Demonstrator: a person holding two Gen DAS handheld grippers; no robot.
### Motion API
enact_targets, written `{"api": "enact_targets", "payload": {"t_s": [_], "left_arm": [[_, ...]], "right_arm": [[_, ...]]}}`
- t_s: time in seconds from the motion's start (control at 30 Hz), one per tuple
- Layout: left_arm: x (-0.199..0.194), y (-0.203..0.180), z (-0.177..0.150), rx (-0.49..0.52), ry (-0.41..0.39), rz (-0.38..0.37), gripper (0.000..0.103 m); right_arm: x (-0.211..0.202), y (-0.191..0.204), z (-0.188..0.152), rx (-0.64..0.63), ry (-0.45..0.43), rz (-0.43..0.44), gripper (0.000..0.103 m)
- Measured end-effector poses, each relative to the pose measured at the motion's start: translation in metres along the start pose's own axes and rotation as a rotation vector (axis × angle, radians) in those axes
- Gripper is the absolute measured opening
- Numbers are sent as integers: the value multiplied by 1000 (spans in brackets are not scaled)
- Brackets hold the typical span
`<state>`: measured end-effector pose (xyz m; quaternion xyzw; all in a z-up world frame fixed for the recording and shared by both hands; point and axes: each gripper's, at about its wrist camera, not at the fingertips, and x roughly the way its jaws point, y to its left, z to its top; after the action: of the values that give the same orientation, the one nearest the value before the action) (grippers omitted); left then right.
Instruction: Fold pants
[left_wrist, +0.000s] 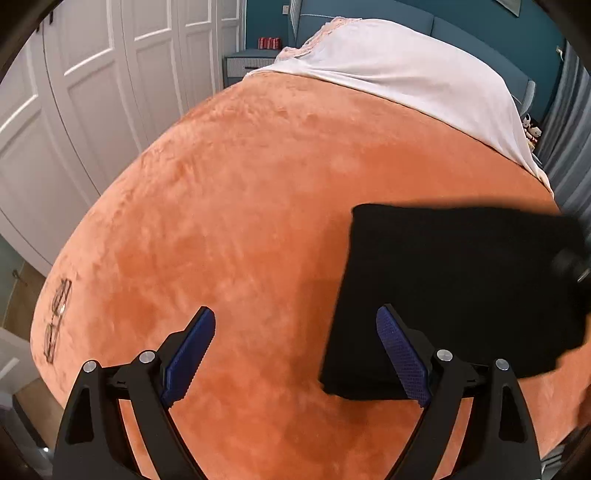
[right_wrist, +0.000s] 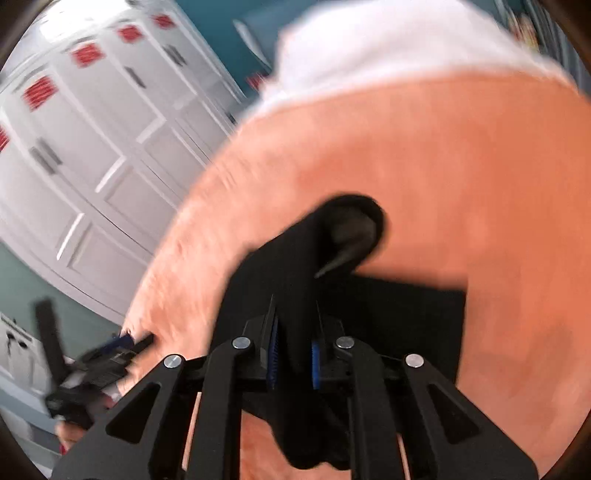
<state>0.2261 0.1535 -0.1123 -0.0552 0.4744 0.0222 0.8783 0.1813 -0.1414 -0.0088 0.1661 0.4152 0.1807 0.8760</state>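
Observation:
The black pants (left_wrist: 461, 280) lie folded into a flat block on the orange blanket (left_wrist: 240, 203), at the right of the left wrist view. My left gripper (left_wrist: 295, 317) hovers open above bare blanket just left of them, with nothing between its blue pads (left_wrist: 192, 350). In the blurred right wrist view, my right gripper (right_wrist: 295, 317) is shut on a raised fold of the black pants (right_wrist: 295, 251). The rest of the pants (right_wrist: 406, 317) lies flat beneath it. The left gripper (right_wrist: 110, 350) shows at the lower left there, off the bed's edge.
A pair of glasses (left_wrist: 57, 317) lies on the blanket near its left edge. A white sheet (left_wrist: 406, 74) covers the far end of the bed. White wardrobe doors (left_wrist: 92, 92) stand to the left, and a nightstand with red cans (left_wrist: 269, 42) stands behind.

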Motion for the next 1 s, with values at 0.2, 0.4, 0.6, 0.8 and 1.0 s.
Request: {"api": "enact_targets", "payload": {"t_s": [0.2, 0.4, 0.6, 0.8, 1.0], "left_arm": [[37, -10, -16, 17, 122, -6, 87], [52, -2, -35, -39, 189, -106, 87], [107, -7, -60, -201, 362, -301, 91], [87, -21, -55, -175, 352, -310, 37], [3, -18, -65, -92, 371, -433, 28]], "right_arm": [[78, -85, -31, 97, 290, -268, 39], [10, -143, -93, 384, 115, -110, 62], [46, -165, -118, 524, 222, -2, 76], [46, -154, -121, 558, 165, 64, 19], [-35, -119, -112, 424, 138, 139, 18]]}}
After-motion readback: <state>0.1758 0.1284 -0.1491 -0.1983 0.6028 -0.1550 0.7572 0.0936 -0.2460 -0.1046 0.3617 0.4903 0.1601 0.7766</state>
